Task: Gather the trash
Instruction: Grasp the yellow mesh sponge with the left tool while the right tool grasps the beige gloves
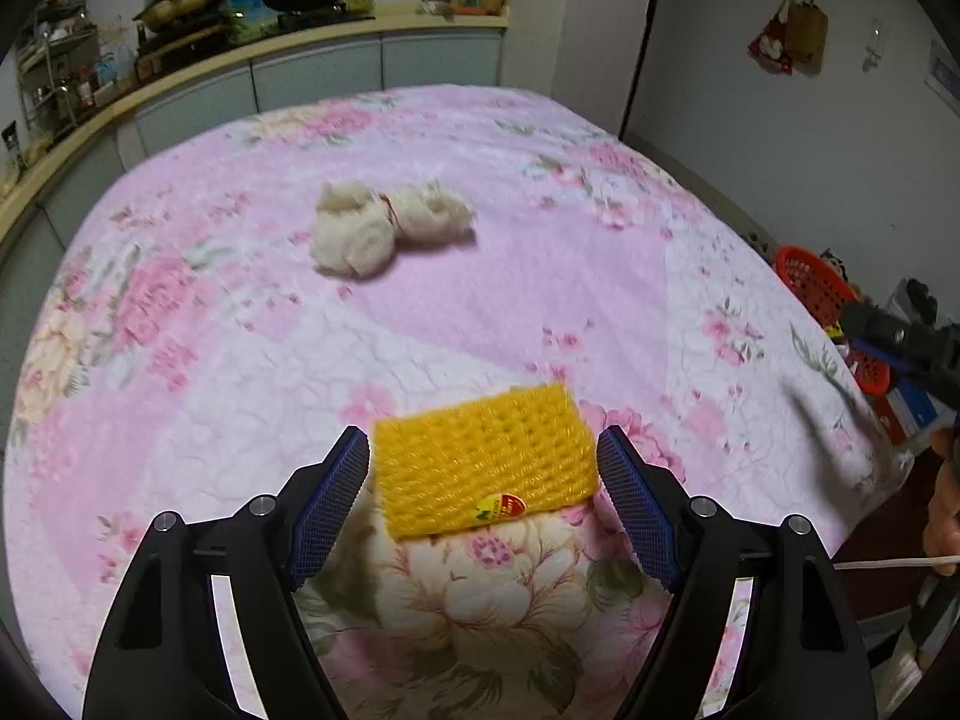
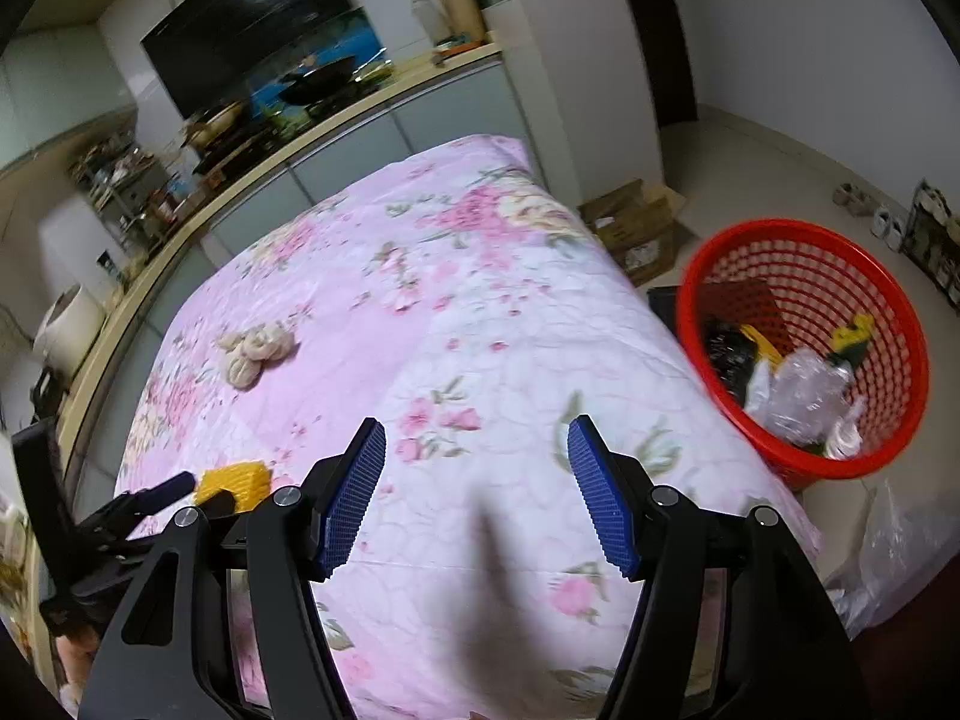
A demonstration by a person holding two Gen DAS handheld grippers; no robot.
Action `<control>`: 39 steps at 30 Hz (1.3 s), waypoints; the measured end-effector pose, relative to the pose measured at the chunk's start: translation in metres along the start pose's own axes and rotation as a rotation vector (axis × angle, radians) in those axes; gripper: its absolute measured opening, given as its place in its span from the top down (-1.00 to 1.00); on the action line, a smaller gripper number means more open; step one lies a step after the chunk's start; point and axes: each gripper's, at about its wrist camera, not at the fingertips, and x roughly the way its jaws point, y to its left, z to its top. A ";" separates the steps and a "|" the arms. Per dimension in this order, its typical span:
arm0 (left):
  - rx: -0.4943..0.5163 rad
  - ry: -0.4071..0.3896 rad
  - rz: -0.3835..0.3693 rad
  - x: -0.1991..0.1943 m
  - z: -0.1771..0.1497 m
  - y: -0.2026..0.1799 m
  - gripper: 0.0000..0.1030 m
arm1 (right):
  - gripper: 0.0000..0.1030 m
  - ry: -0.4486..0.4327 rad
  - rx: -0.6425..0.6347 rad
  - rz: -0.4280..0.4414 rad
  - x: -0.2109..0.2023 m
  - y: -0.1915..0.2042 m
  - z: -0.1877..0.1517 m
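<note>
Both views are lit evenly by soft indoor light from above, bright enough to read colours on the floral cloth (image 1: 540, 192) without harsh glare. A pale sheen sits on the dark range hood (image 2: 240, 6) in the right wrist view. A soft, smeared shadow falls on the cloth between the jaws there, and another streaks the cloth's right edge in the left wrist view. Fisheye distortion bends the counter edge (image 1: 180, 69) into a curve, and black vignette fills the corners. Motion blur softens the white foam nets (image 1: 384, 225) and the red basket (image 2: 900, 312).
</note>
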 end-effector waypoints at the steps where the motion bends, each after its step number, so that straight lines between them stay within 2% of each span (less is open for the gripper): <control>1: -0.001 0.005 -0.003 0.004 -0.001 -0.001 -0.47 | -0.19 0.004 -0.012 0.004 0.003 0.004 0.001; 3: 0.008 0.018 -0.004 0.010 -0.003 -0.004 -0.44 | -0.19 0.012 -0.030 0.012 0.009 0.012 0.005; 5: 0.024 0.027 0.012 0.016 -0.006 -0.008 -0.35 | -0.19 0.023 -0.048 0.015 0.016 0.021 0.008; 8: 0.007 0.016 -0.002 0.017 -0.006 -0.008 -0.17 | -0.19 0.044 -0.084 0.022 0.027 0.032 0.013; 12: -0.044 0.006 -0.038 0.017 -0.004 0.000 0.32 | -0.19 0.071 -0.136 0.041 0.041 0.050 0.020; 16: -0.112 -0.008 -0.073 0.014 -0.002 0.012 0.54 | -0.19 0.092 -0.188 0.048 0.054 0.065 0.030; 21: -0.168 -0.054 -0.062 -0.002 -0.001 0.028 0.59 | -0.19 0.111 -0.261 0.077 0.068 0.088 0.043; 26: -0.266 -0.133 0.058 -0.027 0.000 0.056 0.59 | -0.19 0.119 -0.331 0.107 0.087 0.120 0.055; 30: -0.303 -0.185 0.137 -0.042 0.003 0.073 0.59 | -0.20 0.126 -0.408 0.119 0.114 0.154 0.063; 31: -0.308 -0.196 0.149 -0.046 0.004 0.077 0.59 | -0.21 0.130 -0.428 0.125 0.120 0.162 0.065; 34: -0.324 -0.218 0.155 -0.056 0.006 0.085 0.59 | -0.45 0.141 -0.496 0.146 0.138 0.188 0.066; 39: -0.320 -0.235 0.201 -0.065 0.005 0.092 0.59 | -0.46 0.183 -0.585 0.168 0.166 0.218 0.057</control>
